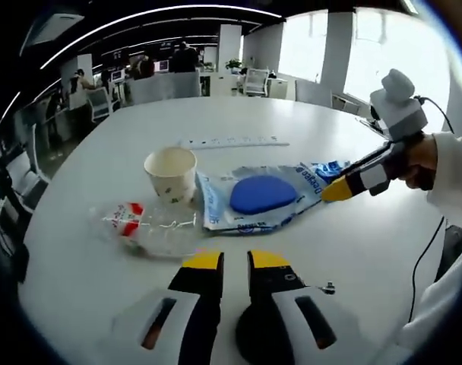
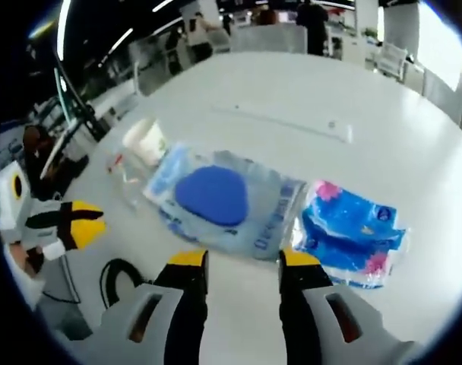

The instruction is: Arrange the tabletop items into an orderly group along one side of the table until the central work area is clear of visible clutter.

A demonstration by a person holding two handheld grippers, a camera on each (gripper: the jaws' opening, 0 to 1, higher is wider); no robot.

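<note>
While both grippers hover with jaws parted and empty, the right gripper point(image 1: 336, 190) nears the clear pouch with the blue pad point(image 1: 261, 195) on the white counter point(image 1: 352, 251), beside a paper cup point(image 1: 171, 173), crushed bottle point(image 1: 143, 225) and tissue pack point(image 2: 351, 230); left gripper point(image 1: 235, 261) waits.

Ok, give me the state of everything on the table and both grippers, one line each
Paper cup: upright, empty-looking.
Plastic bottle: lying on its side, crushed.
Blue sponge pack: lying flat, sealed.
Tissue pack: lying flat.
Power strip: flat, far side.
Left gripper: open.
Right gripper: open.
</note>
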